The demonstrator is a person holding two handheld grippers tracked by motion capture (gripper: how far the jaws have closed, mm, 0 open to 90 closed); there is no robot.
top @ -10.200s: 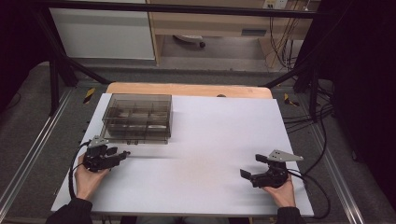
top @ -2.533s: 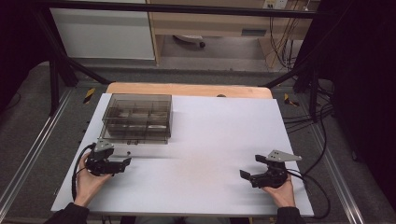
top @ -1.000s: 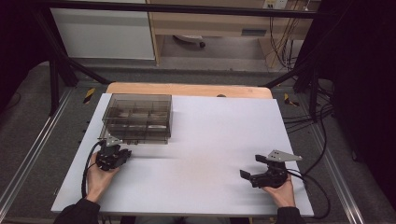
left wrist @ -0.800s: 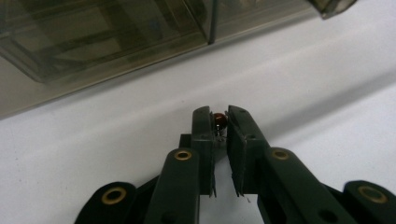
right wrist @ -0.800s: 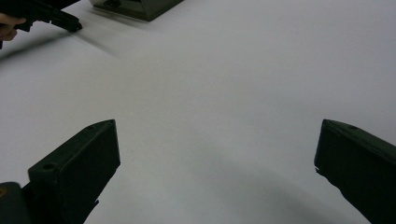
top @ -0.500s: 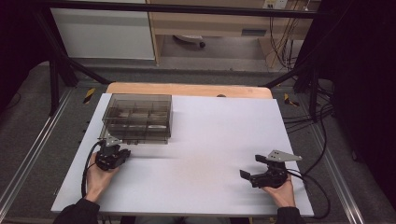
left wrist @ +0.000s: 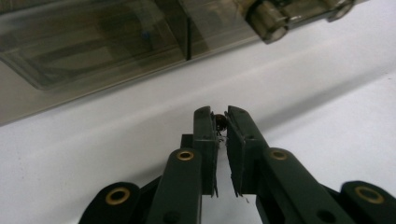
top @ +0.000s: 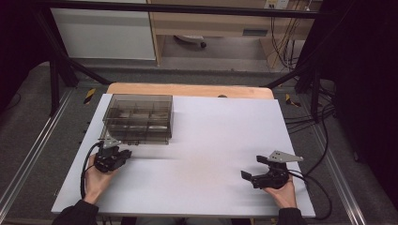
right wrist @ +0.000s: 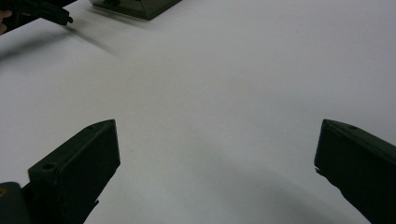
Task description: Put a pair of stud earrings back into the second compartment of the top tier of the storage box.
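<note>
A white worktop (top: 211, 154) is seen from above, with a smoky clear compartment box (top: 137, 118) near its far left corner. The left gripper (top: 112, 157) is held just in front of the box's near wall, close to the worktop's left edge. In the left gripper view its jaws are almost pressed together, and a tiny dark object (left wrist: 221, 122) is pinched at their tips; what it is cannot be told. The box's latch or hinge knuckle (left wrist: 266, 21) is seen close ahead.

The step in hand is judged to be carrying this small piece to the box. The pinch is best kept firm and the tips raised above the box's wall before any move over a compartment, since so small a piece is easily dropped.

The right gripper (top: 263, 174) is rested near the worktop's near right corner, with its jaws spread wide over bare surface, as its own view confirms. The pinched piece is too small to be made out from above.
</note>
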